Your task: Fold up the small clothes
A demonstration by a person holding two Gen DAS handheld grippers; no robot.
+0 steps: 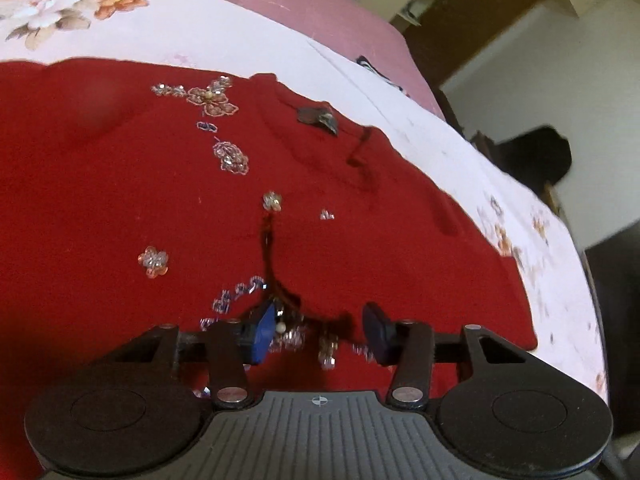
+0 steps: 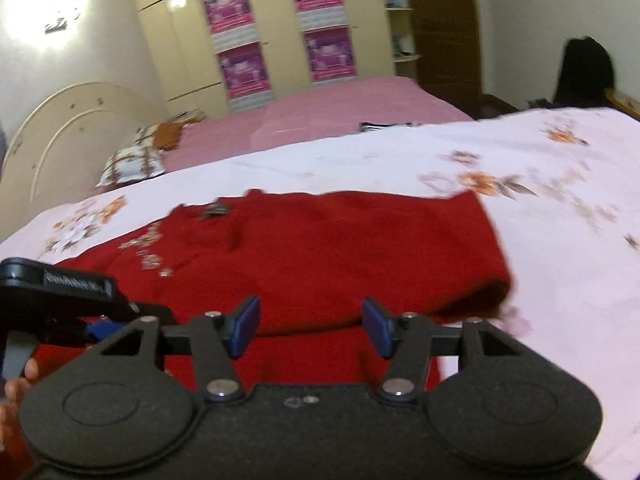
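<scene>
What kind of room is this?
Most likely a bedroom. A red top lies on a flowery sheet, with a bed headboard, a pillow and a tall wardrobe behind it.

left tongs [image 1: 320,330] | right tongs [image 2: 310,330] | black frames | blue pads | silver screws
</scene>
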